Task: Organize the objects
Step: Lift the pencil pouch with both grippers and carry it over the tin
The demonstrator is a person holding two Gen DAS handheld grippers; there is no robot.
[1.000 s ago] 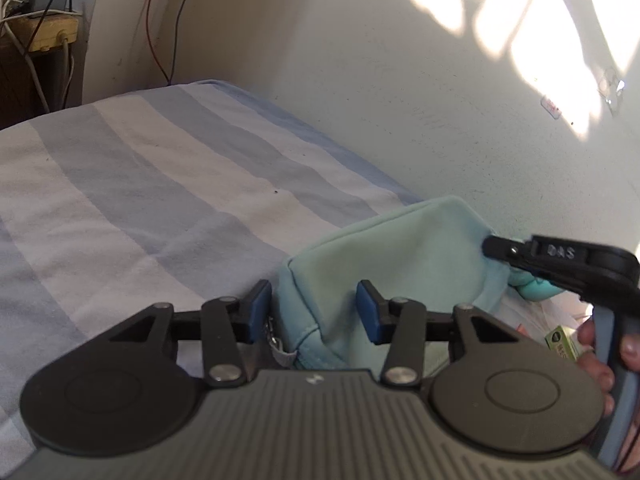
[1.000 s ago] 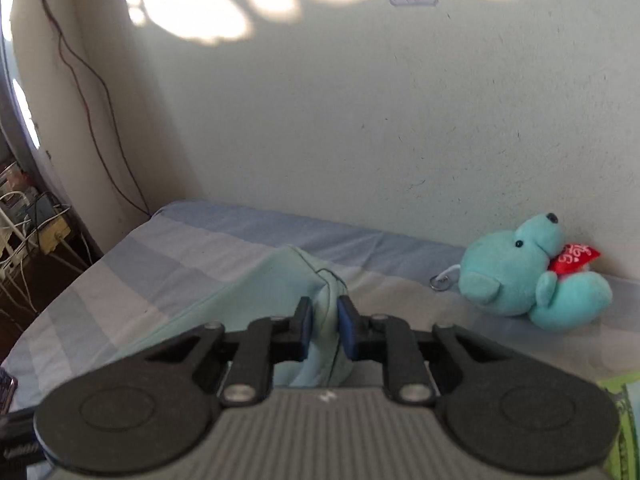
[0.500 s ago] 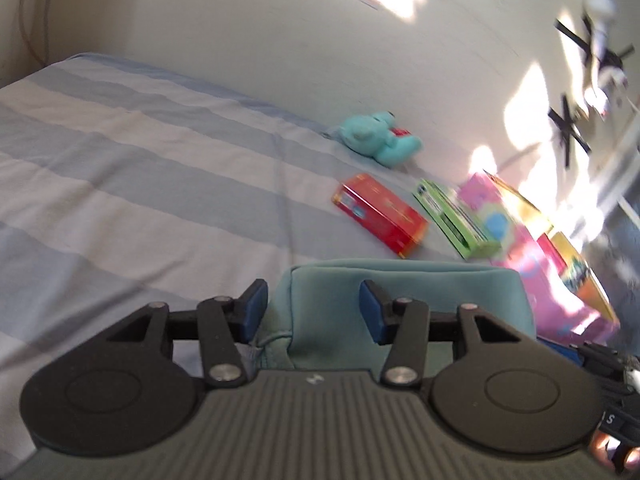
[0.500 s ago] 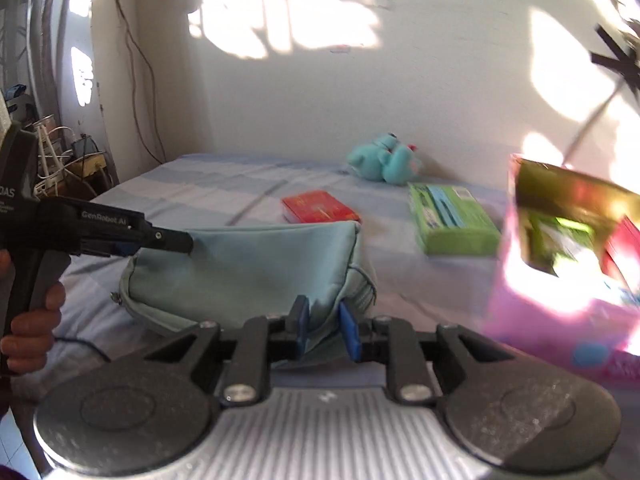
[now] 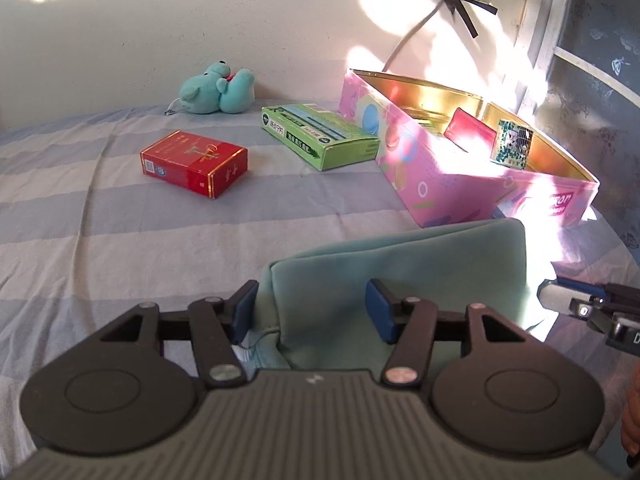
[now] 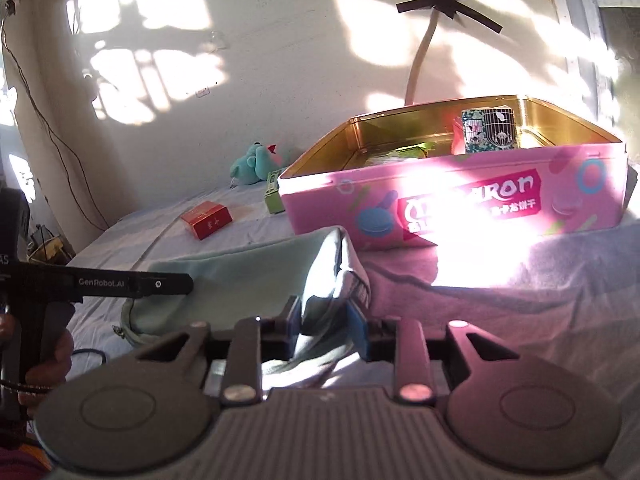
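A mint green fabric pouch (image 5: 404, 268) lies on the striped bed in front of a pink tin box (image 5: 472, 184). My left gripper (image 5: 310, 312) grips one end of the pouch between its blue pads. My right gripper (image 6: 326, 326) is shut on the other end of the pouch (image 6: 248, 276), just before the pink tin box (image 6: 460, 208). A red carton (image 5: 194, 162), a green carton (image 5: 318, 134) and a teal plush bear (image 5: 218, 88) lie on the bed beyond. The tin holds a patterned small box (image 6: 488, 130) and other items.
A white wall runs behind the bed, with a taped hose (image 6: 424, 48). The bed's right edge is close to the tin, by a window frame (image 5: 580, 40). Cables and a shelf (image 6: 44, 244) stand at the far left.
Both grippers have carried the pouch to the right across the bed, up to the pink tin. The right gripper's jaws have spread a little on the pouch end.
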